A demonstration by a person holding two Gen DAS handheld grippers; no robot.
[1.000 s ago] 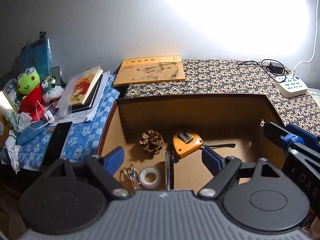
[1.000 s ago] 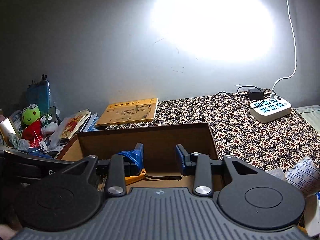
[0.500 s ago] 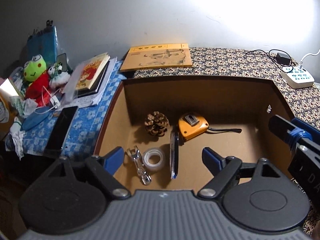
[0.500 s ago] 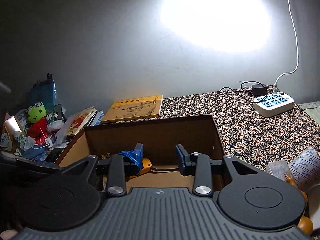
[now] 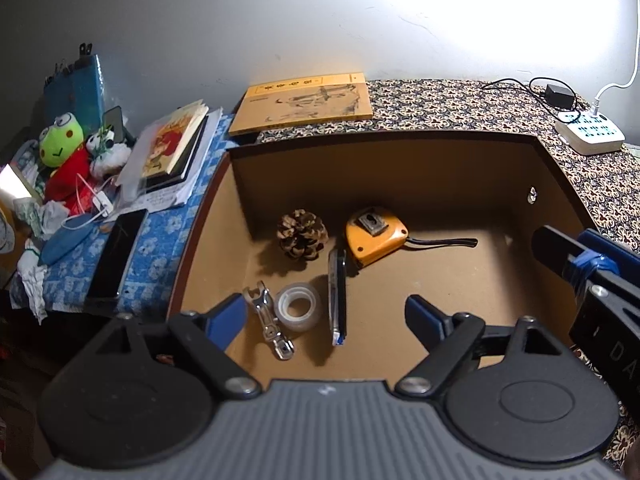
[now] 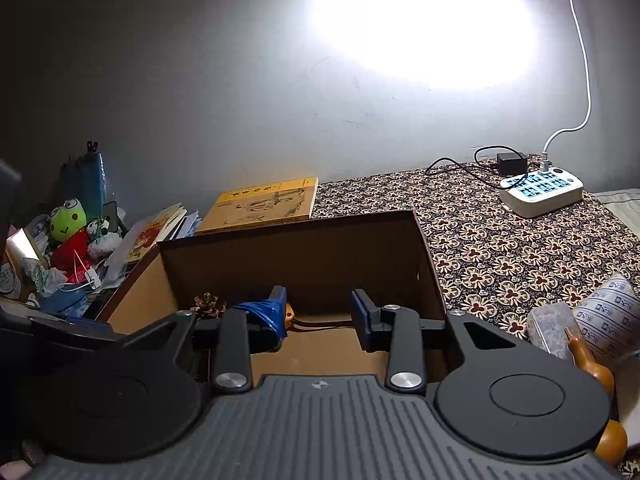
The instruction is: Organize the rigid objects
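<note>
The cardboard box (image 5: 400,184) is seen from above by the left claw (image 5: 326,312), whose fingers are spread wide with nothing between them; the right claw (image 6: 318,312), at the box's right side, is likewise parted and empty. The box rests on a surface covered with patterned cloth (image 6: 500,248). On the box floor, toward its left half, the task's things are gathered: an orange tape measure (image 5: 374,240) with its strap trailing right, a pine cone (image 5: 302,234) just beside it, a flat dark item (image 5: 337,296) lying on edge, a roll of clear tape (image 5: 299,306) and a small metal clip (image 5: 270,322).

The step in hand is judged to be the fetching of a further rigid thing. A clean lift above the box wall is advised, and the free right half of the floor is best used for the drop.

Outside the box, a yellow book (image 5: 304,102), a stack of booklets (image 5: 172,148), a phone (image 5: 116,256), a frog plush (image 5: 62,148) and a power strip (image 6: 540,190) are found; a bag (image 6: 612,324) lies beside the right claw. The tall right wall and the other claw close by are considered the main obstacles.
</note>
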